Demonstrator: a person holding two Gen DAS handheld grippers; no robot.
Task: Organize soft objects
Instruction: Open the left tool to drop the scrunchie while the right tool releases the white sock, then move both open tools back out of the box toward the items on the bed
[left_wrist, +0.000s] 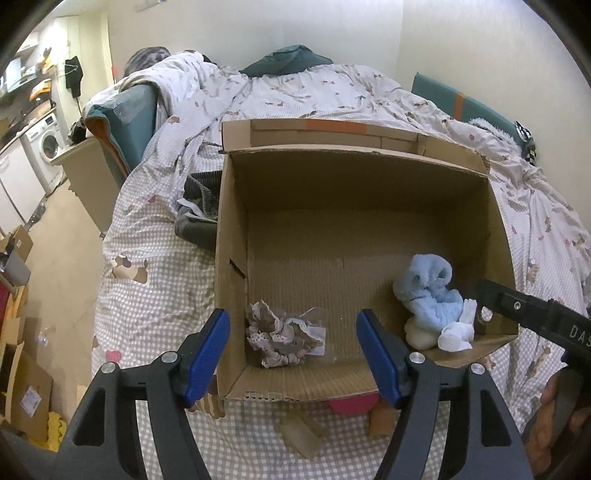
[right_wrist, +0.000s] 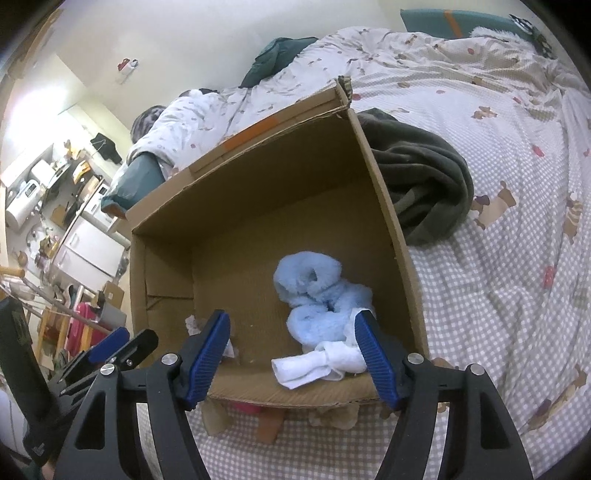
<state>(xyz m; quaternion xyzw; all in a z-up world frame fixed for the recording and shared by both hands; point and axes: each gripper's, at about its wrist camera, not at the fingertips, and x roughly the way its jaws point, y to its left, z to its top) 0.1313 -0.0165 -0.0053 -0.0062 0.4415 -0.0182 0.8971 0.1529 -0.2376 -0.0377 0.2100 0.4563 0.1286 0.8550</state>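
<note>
- An open brown cardboard box (left_wrist: 354, 221) sits on a bed covered by a grey-and-white checked duvet with bear prints (left_wrist: 155, 288); its flaps stand up at the far side.
- The left gripper (left_wrist: 293, 354), black with blue finger pads, points steeply down over the near edge of the box at its left part. Its jaws stand wide and nothing is between the pads.
- Just beyond the left gripper, a bundle of small frilled beige and pink fabric pieces (left_wrist: 280, 341) lies on the box floor in the near left corner, apart from both pads.
- The right gripper (right_wrist: 293, 354), of the same make, tilts down over the near edge at the right part of the box. Its jaws are also wide, with no grip on anything.
- A fluffy light blue cloth item (right_wrist: 317, 299) lies in the near right corner of the box, and a rolled white cloth (right_wrist: 317, 363) rests just in front of it, touching it. The right pad (right_wrist: 373, 354) of the right gripper overlaps both in the view; whether it touches them cannot be told.
- In the left wrist view, the black body of the right gripper enters from the right, with part of a hand (left_wrist: 557, 413) below it.
- A dark olive blanket (right_wrist: 421, 184) lies crumpled on the bed just right of the box in the right wrist view.
- A white washing machine (left_wrist: 46, 149) stands far left.
</note>
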